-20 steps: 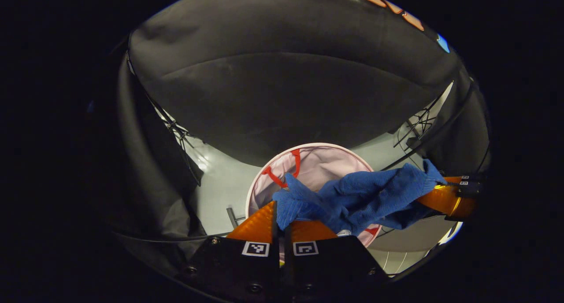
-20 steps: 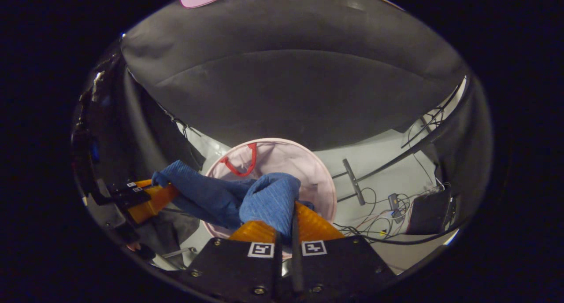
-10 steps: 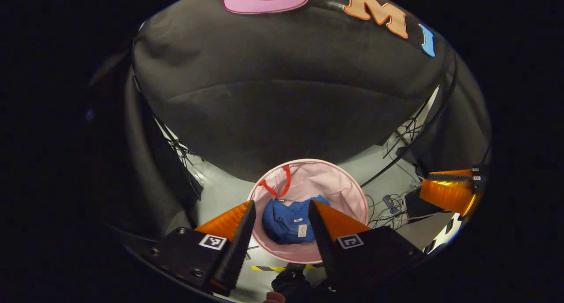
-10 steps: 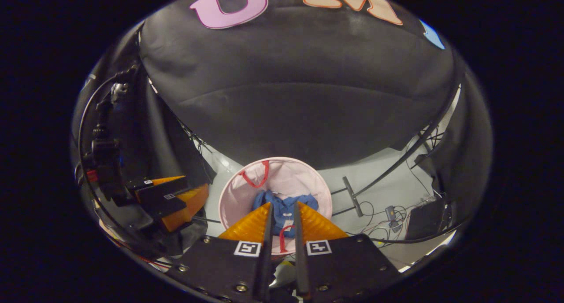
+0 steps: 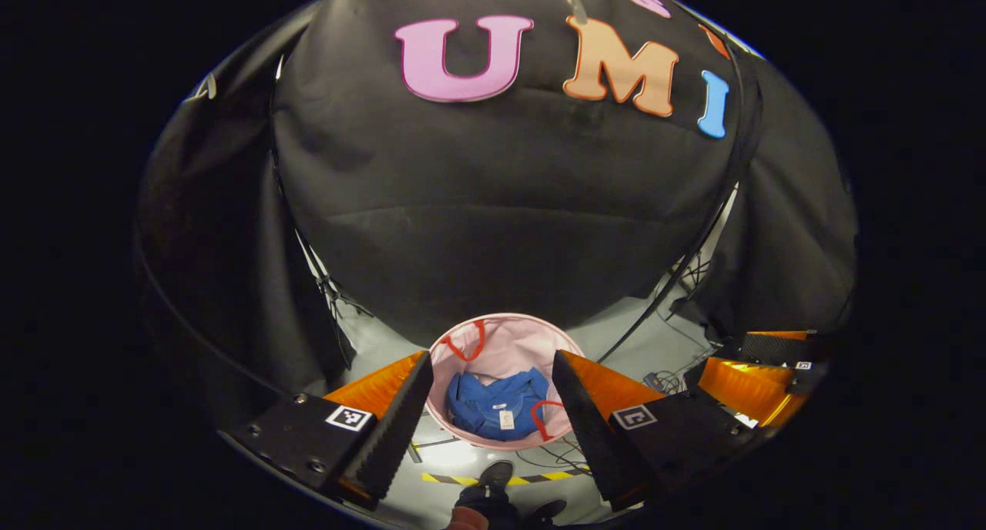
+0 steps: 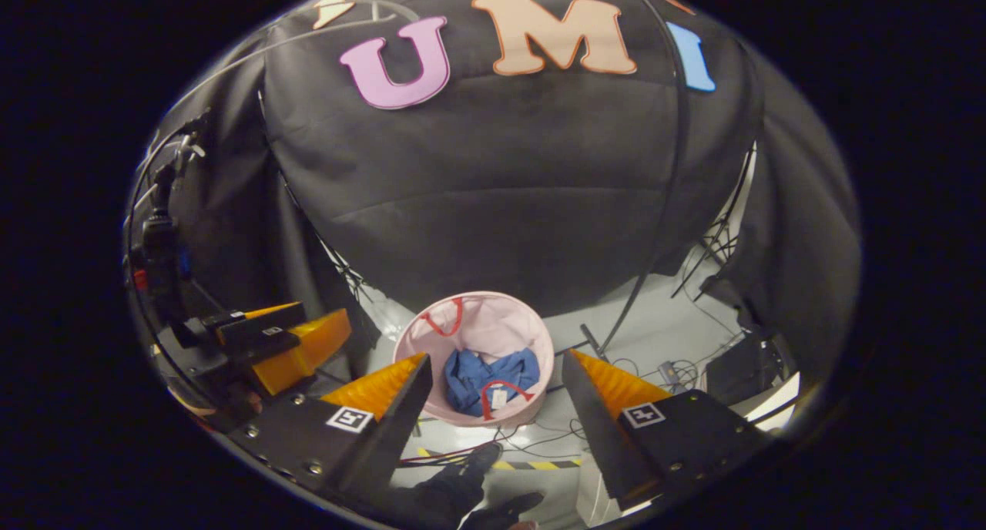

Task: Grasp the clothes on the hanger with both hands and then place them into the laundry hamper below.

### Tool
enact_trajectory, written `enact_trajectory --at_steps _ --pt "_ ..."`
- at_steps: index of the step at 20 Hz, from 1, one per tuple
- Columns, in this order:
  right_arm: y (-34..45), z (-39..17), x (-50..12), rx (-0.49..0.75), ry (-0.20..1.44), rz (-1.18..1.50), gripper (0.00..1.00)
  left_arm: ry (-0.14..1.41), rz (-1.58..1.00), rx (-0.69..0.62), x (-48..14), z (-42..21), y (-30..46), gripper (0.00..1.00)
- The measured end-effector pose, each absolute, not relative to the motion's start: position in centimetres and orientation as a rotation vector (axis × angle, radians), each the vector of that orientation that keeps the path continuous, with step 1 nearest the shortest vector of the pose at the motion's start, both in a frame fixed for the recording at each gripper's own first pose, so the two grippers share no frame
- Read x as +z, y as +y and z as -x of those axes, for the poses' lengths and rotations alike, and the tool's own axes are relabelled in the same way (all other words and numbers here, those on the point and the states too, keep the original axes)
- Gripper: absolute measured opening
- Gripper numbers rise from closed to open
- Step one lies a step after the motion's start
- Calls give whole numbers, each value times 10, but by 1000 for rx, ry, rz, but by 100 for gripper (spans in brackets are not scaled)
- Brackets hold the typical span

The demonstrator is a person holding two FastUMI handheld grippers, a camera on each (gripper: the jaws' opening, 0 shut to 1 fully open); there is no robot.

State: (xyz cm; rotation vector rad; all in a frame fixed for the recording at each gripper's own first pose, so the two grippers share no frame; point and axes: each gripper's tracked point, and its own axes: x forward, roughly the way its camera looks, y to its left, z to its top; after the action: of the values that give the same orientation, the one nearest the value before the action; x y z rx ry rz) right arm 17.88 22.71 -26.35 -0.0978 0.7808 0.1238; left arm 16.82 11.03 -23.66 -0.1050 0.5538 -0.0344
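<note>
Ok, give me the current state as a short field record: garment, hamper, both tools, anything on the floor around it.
garment: blue garment lies crumpled inside the hamper, a small pale tag showing on it
hamper: round pink laundry hamper with red handles, standing on the grey floor below both tools
left tool: left tool open, fingers spread wide, holding nothing
right tool: right tool open, fingers spread wide, holding nothing
floor items: yellow-black striped tape in front of the hamper; loose cables beside it
person: dark shoes near the tape

Grey floor (image 6: 655,322) — pink hamper (image 6: 531,345), cables (image 6: 539,437), striped tape (image 6: 531,465), shoes (image 5: 493,474).
</note>
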Motion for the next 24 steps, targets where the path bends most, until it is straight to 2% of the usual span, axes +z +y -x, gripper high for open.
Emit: enact_trajectory --at_steps 2,11,12,14,15,17,20,21,24 --pt "221 -168 -235 120 716 90 98 517 137 -28 -214 -154 107 98" --pt "230 -124 -59 156 383 68 100 327 172 16 -100 -98 88 98" --pt "234 -120 -36 162 339 69 97 300 165 17 -87 -93 87 98" --pt "242 -113 8 174 251 66 100 240 162 17 -56 -84 86 98" --pt "243 -109 26 182 214 63 96 221 157 19 -40 -79 87 98" --pt "253 -102 59 206 154 38 100 173 138 25 -9 -71 92 96" --pt "265 -93 94 245 101 -67 100 112 89 30 27 -66 94 95" --pt "263 -90 103 244 80 -101 96 91 68 26 37 -62 92 97" --pt "238 -91 120 198 38 -129 100 21 25 -3 60 -53 77 95"
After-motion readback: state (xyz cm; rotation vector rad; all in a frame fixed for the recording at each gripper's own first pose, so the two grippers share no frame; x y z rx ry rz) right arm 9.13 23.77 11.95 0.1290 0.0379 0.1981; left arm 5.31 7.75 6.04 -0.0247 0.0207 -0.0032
